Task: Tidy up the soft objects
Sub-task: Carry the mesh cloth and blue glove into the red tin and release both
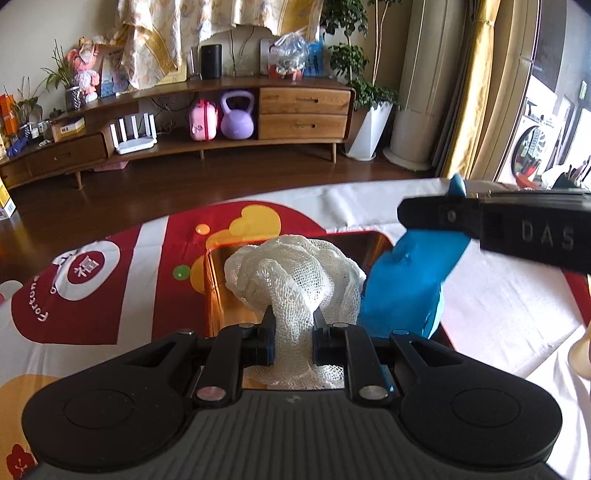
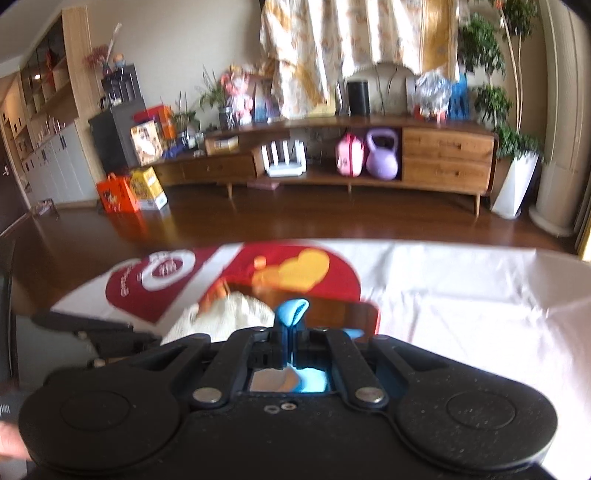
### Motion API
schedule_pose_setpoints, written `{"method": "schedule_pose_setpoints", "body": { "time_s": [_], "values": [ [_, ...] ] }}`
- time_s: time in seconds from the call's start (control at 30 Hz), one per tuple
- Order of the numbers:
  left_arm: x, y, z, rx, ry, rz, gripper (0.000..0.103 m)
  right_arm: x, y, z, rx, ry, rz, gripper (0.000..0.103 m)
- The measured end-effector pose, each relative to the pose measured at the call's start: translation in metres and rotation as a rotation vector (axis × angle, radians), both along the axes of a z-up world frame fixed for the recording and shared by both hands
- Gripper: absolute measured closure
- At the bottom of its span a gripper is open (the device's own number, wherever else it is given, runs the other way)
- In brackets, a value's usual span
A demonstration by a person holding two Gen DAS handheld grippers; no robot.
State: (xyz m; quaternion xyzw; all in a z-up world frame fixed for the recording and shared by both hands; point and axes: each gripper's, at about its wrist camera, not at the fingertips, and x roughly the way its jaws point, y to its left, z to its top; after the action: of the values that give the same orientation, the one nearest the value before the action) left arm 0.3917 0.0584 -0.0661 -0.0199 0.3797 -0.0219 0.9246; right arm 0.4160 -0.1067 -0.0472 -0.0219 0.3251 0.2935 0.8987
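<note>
White mesh cloth [image 1: 295, 273] sat pinched in the left tongs [image 1: 293, 332], bunched over an orange tray [image 1: 214, 284] on the red-and-white covered surface [image 1: 498, 302]. Just beside it, the right tongs [image 2: 290, 338] were clamped on a blue glove [image 1: 406, 280] that hung over the tray's edge.

A long wooden sideboard [image 1: 207, 110] stands against the far wall. In its open shelf a purple kettlebell [image 1: 237, 116] sits just right of a pink case [image 1: 202, 120], with a white router [image 1: 135, 134] further left. On top are a black speaker [image 1: 211, 61] and a plastic bag [image 1: 291, 51]. A patterned cloth [image 1: 155, 33] hangs above. Right of the sideboard is a plant in a white pot [image 1: 369, 131], beside yellow curtains [image 1: 469, 92]. On the floor at far left stands an orange bag [image 2: 118, 194].
</note>
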Motion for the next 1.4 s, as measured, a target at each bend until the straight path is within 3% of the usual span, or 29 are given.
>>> {"method": "schedule_pose_setpoints", "body": {
  "time_s": [0.27, 0.7, 0.87, 0.97, 1.0, 1.1, 1.17, 1.23, 1.4],
  "values": [
    [0.009, -0.007, -0.024, -0.003, 0.053, -0.037, 0.086, -0.002, -0.001, -0.030, -0.065, 0.080, 0.015, 0.100],
    [0.017, -0.016, -0.045, 0.038, 0.134, -0.063, 0.086, -0.004, -0.002, -0.043, -0.112, 0.137, 0.047, 0.098],
    [0.015, -0.021, -0.047, 0.086, 0.150, -0.060, 0.082, -0.006, -0.003, -0.039, -0.112, 0.141, 0.047, 0.083],
    [0.014, -0.020, -0.048, 0.088, 0.162, -0.045, 0.075, -0.009, -0.007, -0.035, -0.100, 0.124, 0.046, 0.064],
    [0.012, -0.020, -0.047, 0.088, 0.161, -0.043, 0.071, -0.010, -0.008, -0.033, -0.097, 0.118, 0.041, 0.062],
    [0.010, -0.020, -0.045, 0.095, 0.161, -0.030, 0.039, -0.013, -0.013, -0.028, -0.082, 0.112, 0.040, 0.057],
    [0.006, -0.018, -0.042, 0.100, 0.141, -0.019, 0.037, -0.015, -0.017, -0.024, -0.070, 0.109, 0.039, 0.052],
    [0.004, -0.017, -0.038, 0.088, 0.136, -0.018, 0.037, -0.019, -0.021, -0.019, -0.055, 0.102, 0.045, 0.041],
    [-0.006, -0.018, -0.025, 0.089, 0.121, -0.005, 0.037, -0.032, -0.031, -0.003, -0.032, 0.078, 0.041, 0.036]
  ]
}}
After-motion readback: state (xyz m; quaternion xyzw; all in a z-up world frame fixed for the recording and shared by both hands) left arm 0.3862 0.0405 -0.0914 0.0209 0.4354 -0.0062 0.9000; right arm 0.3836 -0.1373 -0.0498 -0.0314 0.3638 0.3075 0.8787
